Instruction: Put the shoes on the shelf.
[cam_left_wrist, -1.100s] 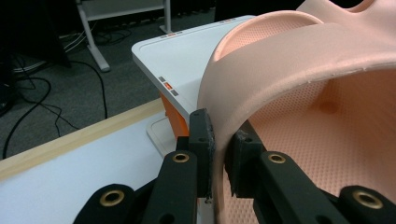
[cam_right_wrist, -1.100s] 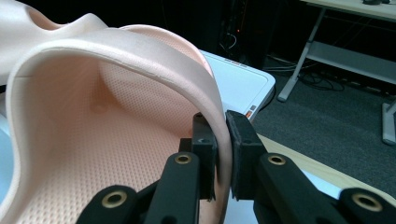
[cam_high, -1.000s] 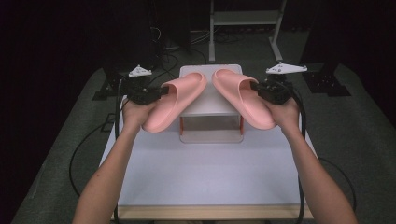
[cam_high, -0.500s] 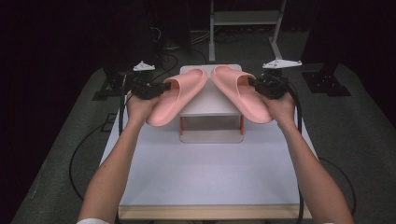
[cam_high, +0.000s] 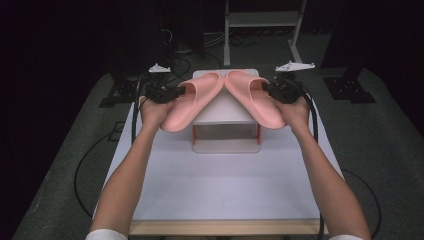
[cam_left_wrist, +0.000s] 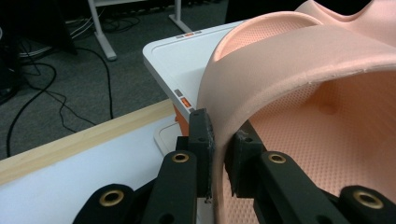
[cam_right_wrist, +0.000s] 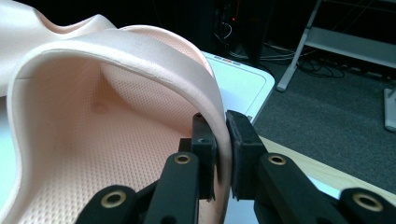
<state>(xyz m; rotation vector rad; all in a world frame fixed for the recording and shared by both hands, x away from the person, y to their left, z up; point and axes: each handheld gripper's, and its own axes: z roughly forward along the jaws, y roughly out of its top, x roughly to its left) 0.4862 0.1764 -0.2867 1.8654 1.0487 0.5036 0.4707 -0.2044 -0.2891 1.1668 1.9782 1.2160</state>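
Two pink foam slides are held up over a small white stand (cam_high: 225, 107) with orange legs. My left gripper (cam_high: 175, 93) is shut on the strap of the left slide (cam_high: 192, 100); its jaws pinch the strap edge (cam_left_wrist: 219, 140) in the left gripper view. My right gripper (cam_high: 267, 90) is shut on the strap of the right slide (cam_high: 252, 97), clamped in the right gripper view at the strap rim (cam_right_wrist: 219, 135). The two slides' toes nearly touch above the stand's far end, heels angled outward and toward me.
The stand sits on a white tabletop (cam_high: 220, 185) with a wooden front edge. Black cables (cam_high: 85, 165) trail on the grey carpet to the left. A white metal rack (cam_high: 262, 20) stands beyond the table, with dark equipment behind.
Both slides have moved slightly away from me and up over the stand, their toes drawing closer together. Both grips stay the same.
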